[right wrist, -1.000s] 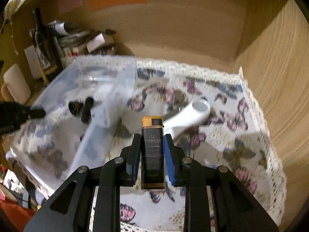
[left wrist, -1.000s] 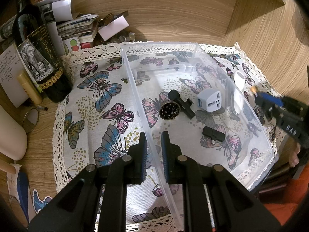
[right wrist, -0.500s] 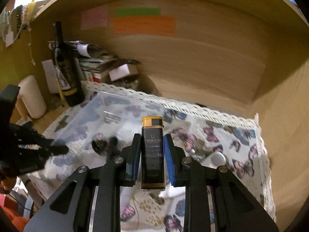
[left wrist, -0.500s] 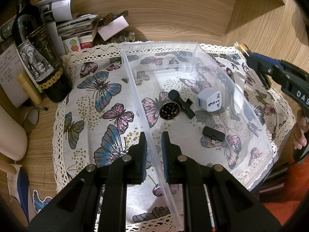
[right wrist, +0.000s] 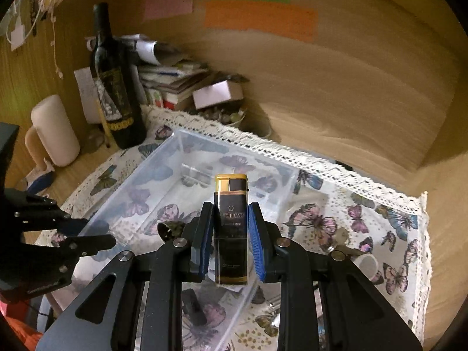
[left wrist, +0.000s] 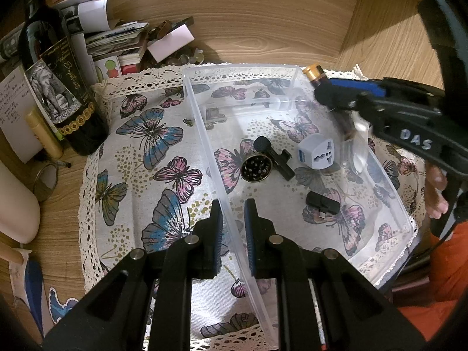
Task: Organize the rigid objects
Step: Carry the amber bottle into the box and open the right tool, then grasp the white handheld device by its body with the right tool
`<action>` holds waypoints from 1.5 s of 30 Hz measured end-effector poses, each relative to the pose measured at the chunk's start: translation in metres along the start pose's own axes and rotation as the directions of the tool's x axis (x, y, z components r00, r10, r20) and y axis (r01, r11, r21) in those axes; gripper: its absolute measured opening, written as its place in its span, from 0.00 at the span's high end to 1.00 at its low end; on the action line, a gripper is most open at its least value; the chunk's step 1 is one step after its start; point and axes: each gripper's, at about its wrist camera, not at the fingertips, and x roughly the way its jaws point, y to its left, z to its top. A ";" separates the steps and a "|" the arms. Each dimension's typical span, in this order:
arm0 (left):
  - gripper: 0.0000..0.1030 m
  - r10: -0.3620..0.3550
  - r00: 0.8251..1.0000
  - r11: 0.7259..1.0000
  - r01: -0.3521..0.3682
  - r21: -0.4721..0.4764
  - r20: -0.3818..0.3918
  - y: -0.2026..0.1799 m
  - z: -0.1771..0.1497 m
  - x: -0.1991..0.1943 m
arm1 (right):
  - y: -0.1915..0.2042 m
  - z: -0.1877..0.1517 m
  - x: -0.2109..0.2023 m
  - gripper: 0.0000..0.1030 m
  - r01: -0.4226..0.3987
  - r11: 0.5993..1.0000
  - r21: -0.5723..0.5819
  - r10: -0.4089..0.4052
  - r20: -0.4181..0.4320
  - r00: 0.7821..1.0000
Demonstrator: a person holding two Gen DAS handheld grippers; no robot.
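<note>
My right gripper (right wrist: 231,219) is shut on a black and gold lighter (right wrist: 231,204) and holds it upright above the clear plastic bin (right wrist: 181,158); it also shows in the left wrist view (left wrist: 327,90) over the bin's far right corner. My left gripper (left wrist: 233,213) is shut on the bin's left wall (left wrist: 210,152). Inside the bin lie a round grinder (left wrist: 254,169), a black clip microphone (left wrist: 273,158), a white plug adapter (left wrist: 316,152) and a small black dongle (left wrist: 322,201).
A wine bottle (left wrist: 58,87), a paper stack (left wrist: 117,38) and a cream mug (right wrist: 54,130) stand at the back left. A butterfly cloth (left wrist: 140,158) covers the desk. A white object (right wrist: 367,264) lies right of the bin. Wooden walls close the back and right.
My right gripper has carried the lighter left, from beside the bin to above its far right corner. The left gripper has not moved.
</note>
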 end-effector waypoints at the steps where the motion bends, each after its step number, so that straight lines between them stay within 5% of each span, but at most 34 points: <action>1: 0.86 -0.001 1.000 1.000 0.001 0.000 0.000 0.000 0.000 0.000 | 0.001 0.000 0.004 0.79 -0.003 1.000 -0.003 0.003 -0.011 1.000; 10: 0.85 -0.008 1.000 1.000 0.008 0.001 0.001 0.001 0.001 0.000 | 0.001 0.001 0.022 0.80 -0.008 1.000 -0.011 0.008 -0.058 0.998; 19: 0.85 -0.008 1.000 1.000 0.008 0.001 0.001 0.001 0.000 -0.001 | -0.009 0.002 -0.003 0.77 0.015 1.000 0.024 -0.015 0.009 1.000; 26: 0.85 -0.009 1.000 1.000 0.009 0.002 0.001 0.001 0.000 -0.001 | -0.037 -0.005 -0.032 0.66 0.111 0.990 0.088 -0.116 0.064 0.991; 37: 0.85 -0.009 1.000 1.000 0.009 0.002 0.001 0.001 0.000 -0.001 | -0.079 -0.050 -0.013 0.53 0.208 0.959 0.193 -0.199 -0.065 0.978; 45: 0.85 -0.008 1.000 1.000 0.008 0.002 -0.001 0.002 0.000 -0.001 | -0.098 -0.079 0.020 0.47 0.303 0.927 0.219 -0.267 -0.180 0.947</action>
